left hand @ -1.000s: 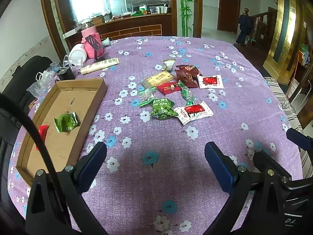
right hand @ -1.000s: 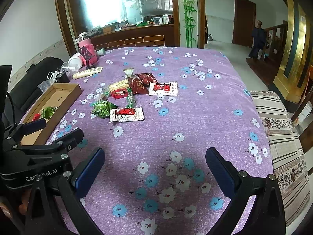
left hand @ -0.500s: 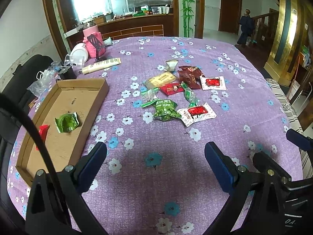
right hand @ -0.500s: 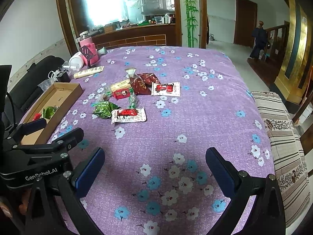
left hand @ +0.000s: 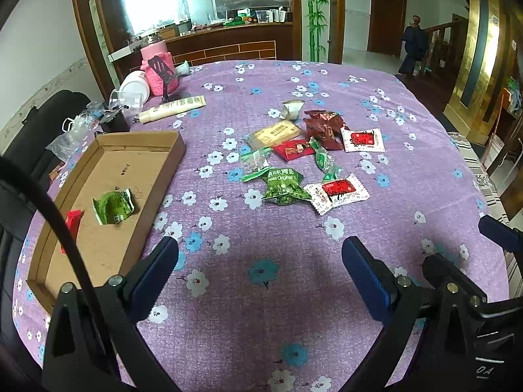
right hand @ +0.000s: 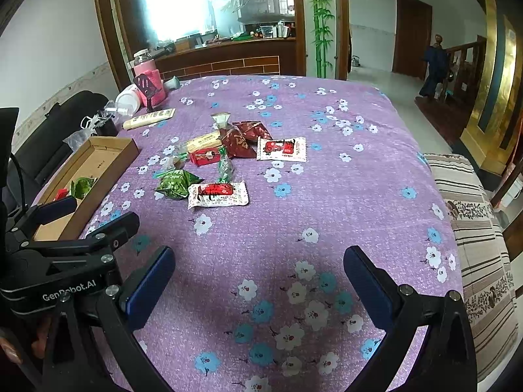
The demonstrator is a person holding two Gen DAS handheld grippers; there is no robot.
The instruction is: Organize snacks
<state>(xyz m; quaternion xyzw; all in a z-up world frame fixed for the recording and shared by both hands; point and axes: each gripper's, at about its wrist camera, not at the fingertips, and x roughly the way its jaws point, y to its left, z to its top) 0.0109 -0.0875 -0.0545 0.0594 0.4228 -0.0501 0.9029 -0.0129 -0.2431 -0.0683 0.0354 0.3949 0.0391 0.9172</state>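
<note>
Both hand-held grippers hovered low over the near edge of the table, jaws spread wide and empty: the left beside the box, the right alongside it. The snacks lay clustered mid-table; two packets sat in the box.

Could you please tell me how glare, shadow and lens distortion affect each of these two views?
Left wrist: fisheye bends the table edge; soft shadow lies between the open left gripper fingers.
Right wrist: the bright window blows out with hazy glare; corners vignette black; snacks stay legible.
</note>
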